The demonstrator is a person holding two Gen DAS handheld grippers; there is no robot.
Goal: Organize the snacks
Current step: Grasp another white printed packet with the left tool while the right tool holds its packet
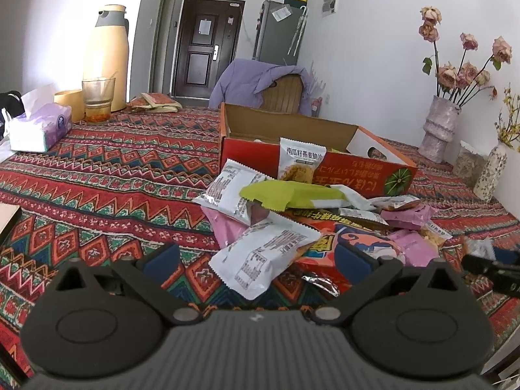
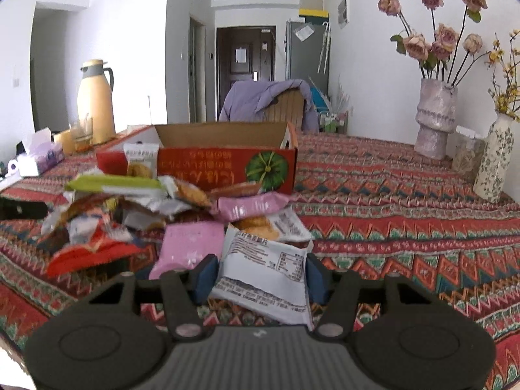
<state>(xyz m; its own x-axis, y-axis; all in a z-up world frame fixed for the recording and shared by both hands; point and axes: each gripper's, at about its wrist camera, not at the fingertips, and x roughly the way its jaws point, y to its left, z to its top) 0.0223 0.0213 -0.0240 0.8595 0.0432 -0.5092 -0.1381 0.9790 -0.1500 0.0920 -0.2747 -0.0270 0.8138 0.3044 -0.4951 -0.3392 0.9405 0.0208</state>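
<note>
A heap of snack packets lies on the patterned tablecloth in front of an open red cardboard box (image 1: 341, 169) (image 2: 211, 169). In the right wrist view my right gripper (image 2: 260, 276) is shut on a white snack packet (image 2: 269, 260), a blue pad pressing on each side edge. A pink packet (image 2: 191, 247) lies just left of it. In the left wrist view my left gripper (image 1: 258, 261) stands open over the near edge of the heap. Another white packet (image 1: 263, 256) lies between its wide-apart fingers, untouched. A green packet (image 1: 292, 195) tops the pile.
A cream thermos (image 1: 105, 58), a glass (image 1: 97, 97) and a tissue pack (image 1: 42, 126) stand at the far left. Two vases (image 2: 435, 120) (image 2: 494, 162) with dried flowers line the right wall. A chair draped in a purple jacket (image 1: 260, 81) stands behind the box.
</note>
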